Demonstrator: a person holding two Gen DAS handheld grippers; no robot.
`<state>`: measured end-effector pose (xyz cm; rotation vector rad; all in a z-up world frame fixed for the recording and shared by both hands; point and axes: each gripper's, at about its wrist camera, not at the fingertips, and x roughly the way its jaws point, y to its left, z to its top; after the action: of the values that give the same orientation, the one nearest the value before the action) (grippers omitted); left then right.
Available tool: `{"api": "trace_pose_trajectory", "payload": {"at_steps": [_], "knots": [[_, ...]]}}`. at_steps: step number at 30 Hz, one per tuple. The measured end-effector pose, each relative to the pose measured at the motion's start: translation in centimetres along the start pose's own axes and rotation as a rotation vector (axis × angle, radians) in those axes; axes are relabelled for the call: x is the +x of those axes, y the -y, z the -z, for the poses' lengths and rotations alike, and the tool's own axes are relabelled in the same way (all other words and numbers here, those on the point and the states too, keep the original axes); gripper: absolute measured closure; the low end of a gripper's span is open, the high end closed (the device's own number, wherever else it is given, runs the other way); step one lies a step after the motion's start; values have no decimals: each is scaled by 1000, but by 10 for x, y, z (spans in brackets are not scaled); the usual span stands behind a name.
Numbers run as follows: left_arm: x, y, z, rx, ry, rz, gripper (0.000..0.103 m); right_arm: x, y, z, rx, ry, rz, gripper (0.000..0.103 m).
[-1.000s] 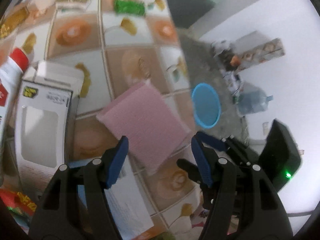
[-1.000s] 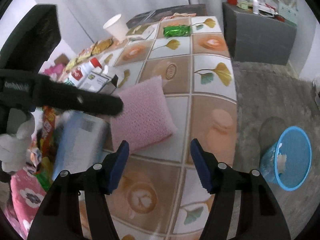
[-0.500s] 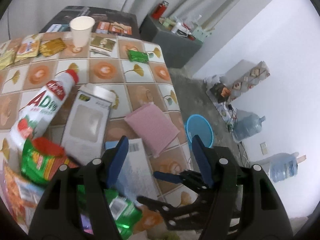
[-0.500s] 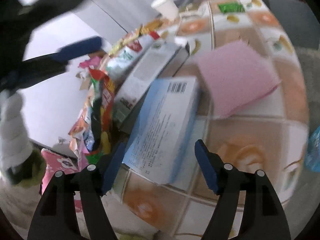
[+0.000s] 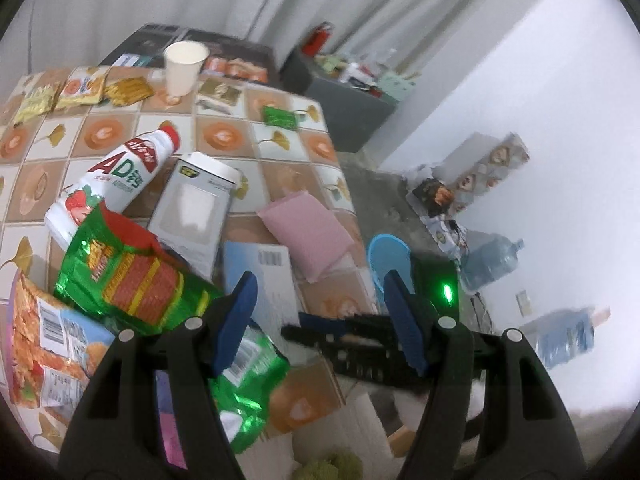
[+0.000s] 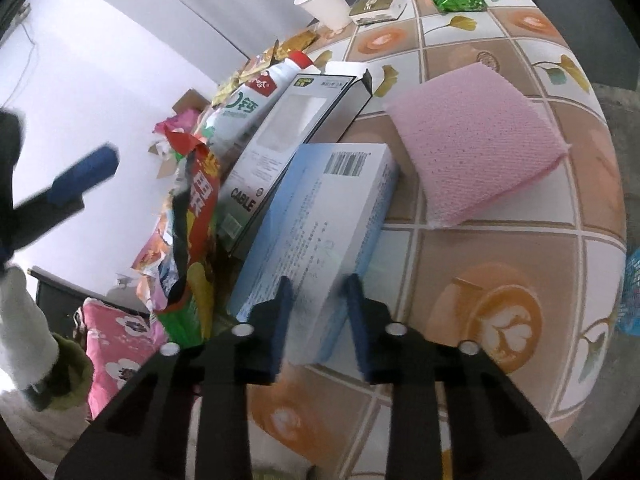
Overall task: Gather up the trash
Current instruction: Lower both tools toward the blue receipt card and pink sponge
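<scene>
A light blue and white box lies on the table's near edge; its near corner sits between my right gripper's jaws, which have closed in on it. The box also shows in the left wrist view. My left gripper is open and empty, held high above the table. A pink sponge lies beyond the box. A cable box, a white drink bottle and snack bags lie to the left. A blue bin stands on the floor.
A paper cup, a green wrapper and several snack packets sit at the table's far end. A dark cabinet stands beyond. Water jugs stand by the right wall.
My left gripper has risen high and pulled back, so more of the table shows. My right gripper has moved left to the blue box and its jaws have narrowed around its corner.
</scene>
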<state>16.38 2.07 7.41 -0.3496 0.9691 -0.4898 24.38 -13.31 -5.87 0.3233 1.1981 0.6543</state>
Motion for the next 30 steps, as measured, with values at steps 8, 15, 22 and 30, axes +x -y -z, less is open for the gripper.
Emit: {"api": "trace_pose_trajectory", "payload": {"at_steps": [8,15,22,30], "knots": [[15,41,100,146,-112,106,41,-9,13,6,45,14,-12,79],[41,30,150,185,-84,-72,46,-17,13,13,63,43,22,79],[47,-18,142,127,-40,-157,49,-21,11,19,89,74,61,79],[13,-67,129,77,61,-234,49,-23,7,21,112,92,99,79]]}}
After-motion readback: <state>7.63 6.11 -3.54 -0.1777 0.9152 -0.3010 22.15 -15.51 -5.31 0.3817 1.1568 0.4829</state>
